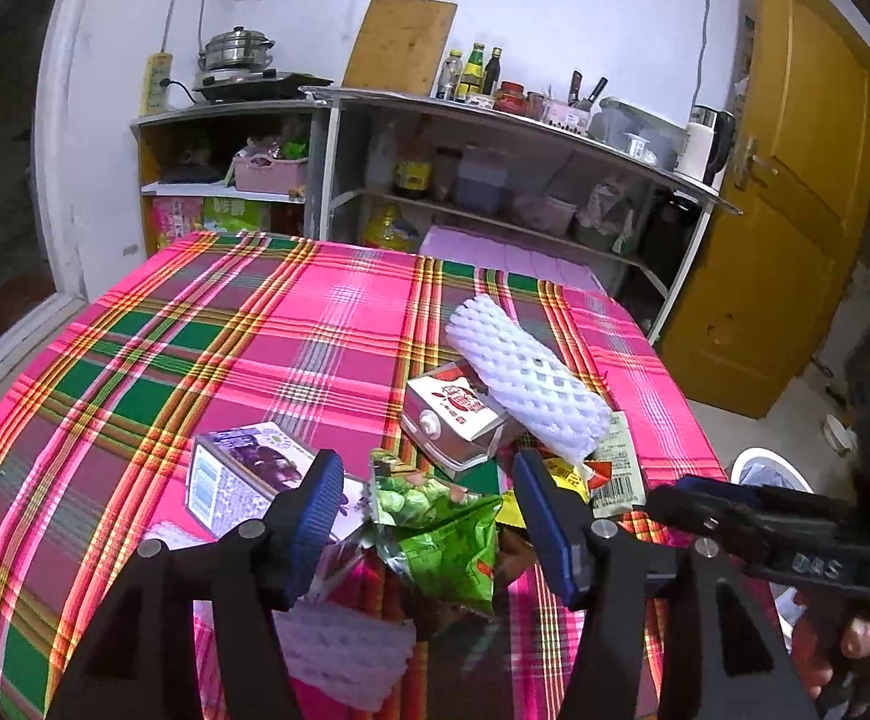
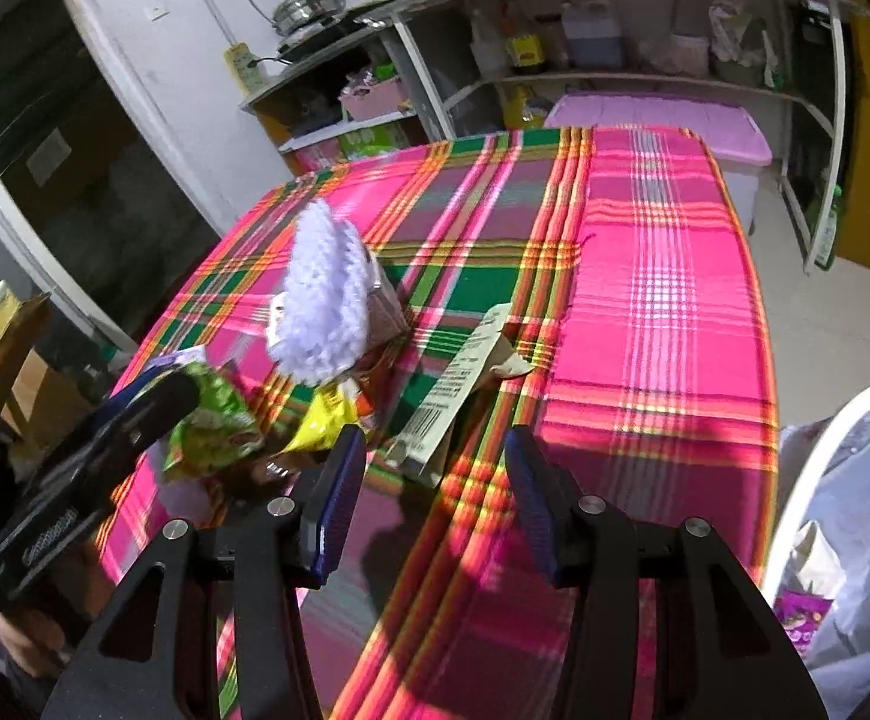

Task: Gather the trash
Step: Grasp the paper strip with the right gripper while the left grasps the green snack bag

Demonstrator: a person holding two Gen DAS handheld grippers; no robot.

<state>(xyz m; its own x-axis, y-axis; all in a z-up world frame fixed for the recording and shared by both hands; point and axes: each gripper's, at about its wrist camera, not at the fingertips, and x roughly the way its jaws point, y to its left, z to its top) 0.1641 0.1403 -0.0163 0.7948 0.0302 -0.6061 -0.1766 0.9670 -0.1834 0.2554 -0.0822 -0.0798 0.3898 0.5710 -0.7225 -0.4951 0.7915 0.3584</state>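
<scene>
— Where's your trash?
— Piled on the plaid tablecloth; your left gripper gapes wide around the green snack bag, pads clear.
— Your right gripper?
— Half open, empty over cloth.

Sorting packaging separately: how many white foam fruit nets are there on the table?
2: one foam net lies on the red carton; another foam net lies nearest, under the left gripper. More may be hidden.

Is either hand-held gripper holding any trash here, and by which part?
Neither holds anything. The left hand-held gripper stands open around the green snack bag, pads not pressing; the right hand-held gripper is open over the tablecloth.
</scene>
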